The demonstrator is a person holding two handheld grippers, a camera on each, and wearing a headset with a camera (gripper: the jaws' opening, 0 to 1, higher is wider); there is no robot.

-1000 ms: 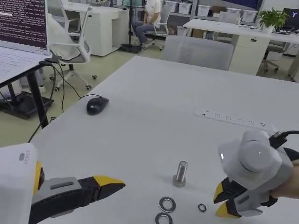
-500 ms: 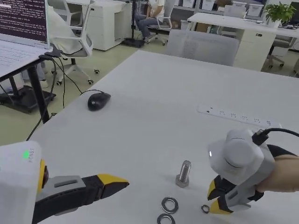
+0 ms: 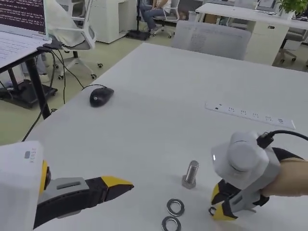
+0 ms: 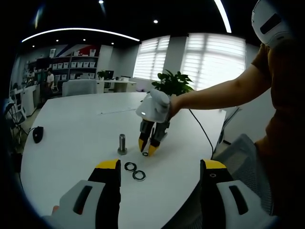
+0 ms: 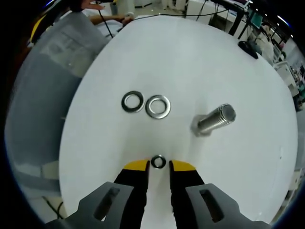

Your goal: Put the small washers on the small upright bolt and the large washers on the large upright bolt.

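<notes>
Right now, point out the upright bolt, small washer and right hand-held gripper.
upright bolt (image 3: 191, 172): head view, mid shank.
small washer (image 5: 153, 161): right gripper view, ring's edge.
right hand-held gripper (image 4: 147, 150): left gripper view, between fingertips.

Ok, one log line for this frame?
right gripper: open, small washer between tips | left gripper: open, empty | bolt: bare | large washers: both loose

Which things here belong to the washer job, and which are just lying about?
Job: bolt, small washer, two large washers, right gripper, left gripper.
Lying about: mouse, power strip, laptop.
</notes>
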